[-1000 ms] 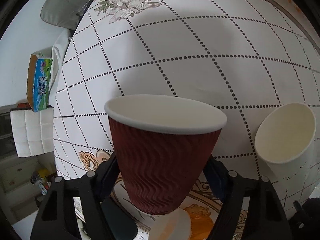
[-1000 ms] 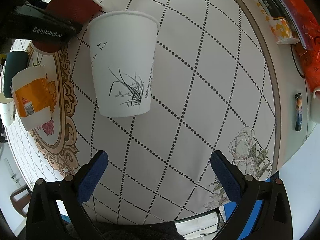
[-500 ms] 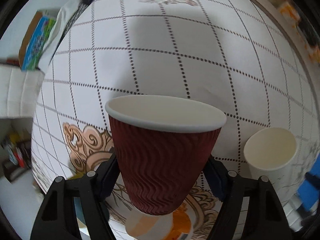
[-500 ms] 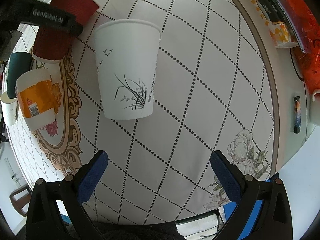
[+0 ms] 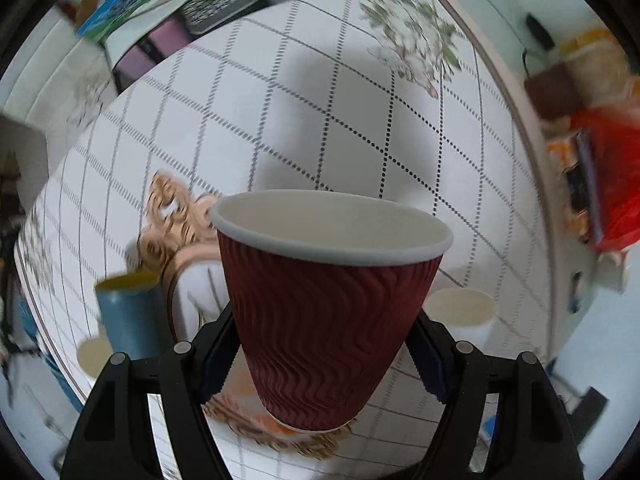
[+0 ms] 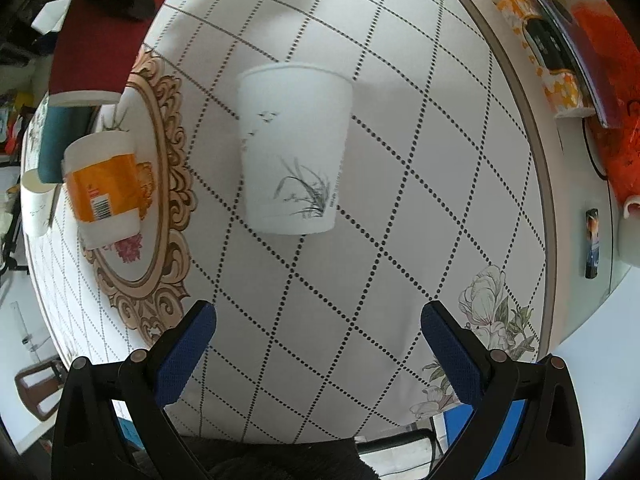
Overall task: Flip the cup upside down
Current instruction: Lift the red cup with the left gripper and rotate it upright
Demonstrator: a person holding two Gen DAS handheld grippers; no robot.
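Observation:
My left gripper [image 5: 320, 356] is shut on a dark red ripple paper cup [image 5: 324, 320] with a white rim, held in the air above the table, mouth pointing away from me. The same cup [image 6: 100, 40] shows at the top left of the right wrist view, clamped by the left gripper. A white paper cup with an ink plant drawing [image 6: 294, 148] stands upright on the tablecloth, also in the left wrist view [image 5: 460, 312]. My right gripper [image 6: 318, 348] is open and empty, hovering short of the white cup.
A white-and-orange cup [image 6: 104, 196], a teal cup [image 6: 56, 148] and a small white cup [image 6: 36, 208] stand at the left on the checked tablecloth [image 6: 400, 200]. Boxes and a red bag [image 6: 600, 80] lie past the table's right edge.
My left gripper has lifted and turned with the red cup, so more of the room comes into view. The right gripper has drawn back a little from the white cup.

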